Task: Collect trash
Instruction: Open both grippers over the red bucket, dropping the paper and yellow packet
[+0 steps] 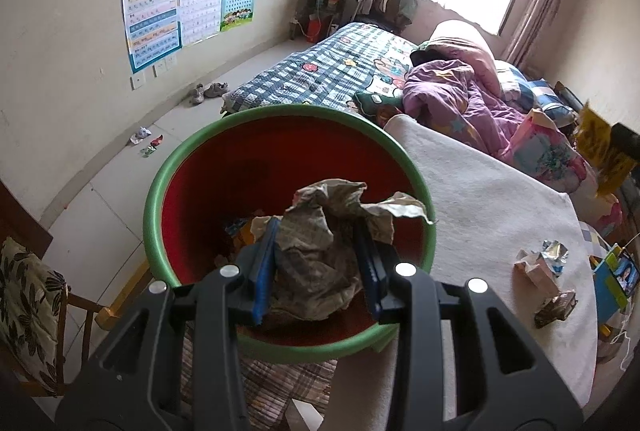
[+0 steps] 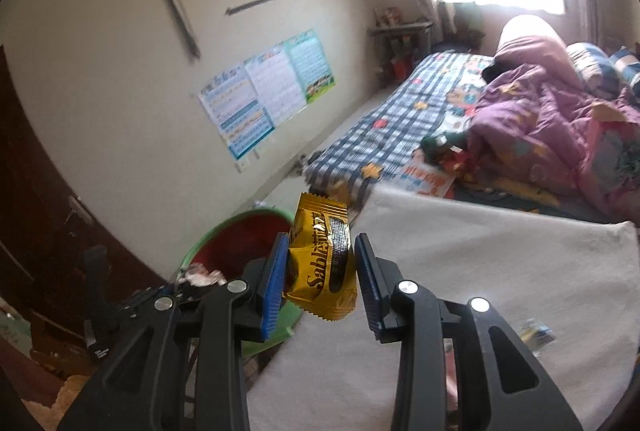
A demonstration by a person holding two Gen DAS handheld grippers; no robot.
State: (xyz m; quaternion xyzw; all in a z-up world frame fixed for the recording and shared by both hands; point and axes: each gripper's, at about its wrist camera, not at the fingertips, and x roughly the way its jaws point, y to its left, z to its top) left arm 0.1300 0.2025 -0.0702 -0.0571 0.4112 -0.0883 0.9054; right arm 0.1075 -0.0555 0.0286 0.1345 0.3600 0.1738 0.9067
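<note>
Floor scraps (image 1: 146, 142) show only from left wrist

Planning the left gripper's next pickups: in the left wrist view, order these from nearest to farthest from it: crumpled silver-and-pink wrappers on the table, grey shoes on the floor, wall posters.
1. Crumpled silver-and-pink wrappers, right, on the white tablecloth.
2. Grey shoes, floor by the bed.
3. Wall posters, far wall.
</note>
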